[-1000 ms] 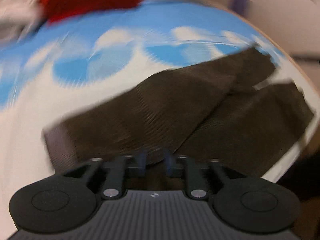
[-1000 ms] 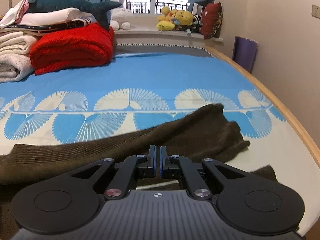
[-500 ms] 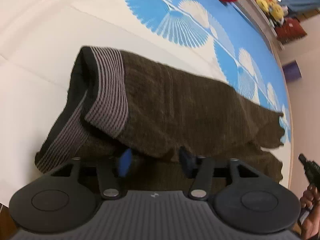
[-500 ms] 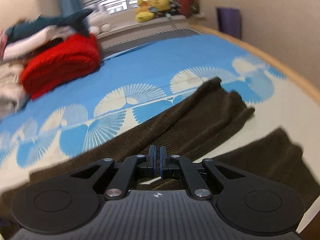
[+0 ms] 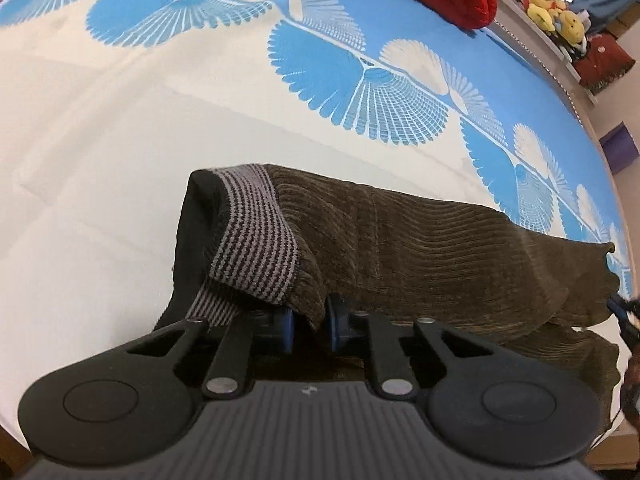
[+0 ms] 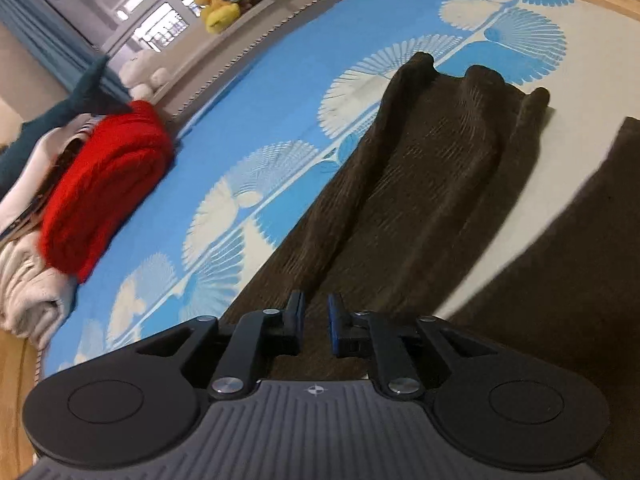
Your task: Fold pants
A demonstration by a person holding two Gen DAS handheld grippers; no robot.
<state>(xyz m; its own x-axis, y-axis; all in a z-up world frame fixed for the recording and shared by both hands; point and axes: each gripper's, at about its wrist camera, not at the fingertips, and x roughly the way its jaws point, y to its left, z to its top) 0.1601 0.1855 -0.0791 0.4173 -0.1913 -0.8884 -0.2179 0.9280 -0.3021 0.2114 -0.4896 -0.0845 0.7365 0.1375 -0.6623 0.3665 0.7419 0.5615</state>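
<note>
1. Left wrist view: ribbed brown pants (image 5: 420,240) with a grey-striped waistband (image 5: 256,236) were laid on the fan-printed blue-and-cream bedsheet (image 5: 120,128). The left gripper (image 5: 310,326), angled steeply down, was closing, a fabric fold pinched between its blue pads.
2. Right wrist view: the right gripper (image 6: 316,322) was rolled sideways above a rumpled pants leg (image 6: 420,184), its jaws opening slightly, nothing held between.

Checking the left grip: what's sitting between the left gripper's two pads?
In the left wrist view, a fold of the brown pants near the striped waistband sits between the closing pads of the left gripper.
</note>
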